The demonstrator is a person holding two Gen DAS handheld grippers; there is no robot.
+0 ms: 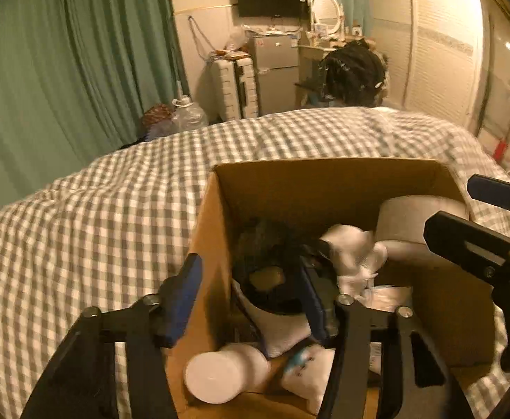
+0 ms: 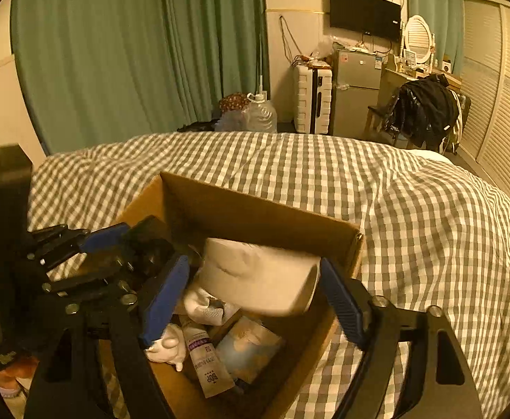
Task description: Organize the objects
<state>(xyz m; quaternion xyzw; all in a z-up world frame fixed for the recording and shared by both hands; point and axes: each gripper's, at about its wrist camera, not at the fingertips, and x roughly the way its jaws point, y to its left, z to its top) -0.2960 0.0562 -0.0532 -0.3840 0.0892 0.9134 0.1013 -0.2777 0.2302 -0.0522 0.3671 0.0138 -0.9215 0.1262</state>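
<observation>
An open cardboard box (image 1: pixel 324 181) (image 2: pixel 241 209) sits on the checked bed cover. It holds a roll of toilet paper (image 1: pixel 408 220) (image 2: pixel 255 276), white socks (image 1: pixel 352 255) (image 2: pixel 202 303), a dark round item (image 1: pixel 269 272), a white cup (image 1: pixel 220 373), a tube (image 2: pixel 204 363) and a pale packet (image 2: pixel 248 349). My left gripper (image 1: pixel 251 300) is open, straddling the box's left wall, one finger inside. My right gripper (image 2: pixel 255 303) is open over the box, its fingers on either side of the roll; whether they touch it is unclear.
The grey-and-white checked bed (image 1: pixel 98 230) (image 2: pixel 412 209) spreads around the box. Beyond it are green curtains (image 2: pixel 115 52), a white suitcase (image 2: pixel 310 97), a small fridge (image 2: pixel 356 90), water jugs (image 2: pixel 262 111) and a chair with dark clothes (image 2: pixel 426 111).
</observation>
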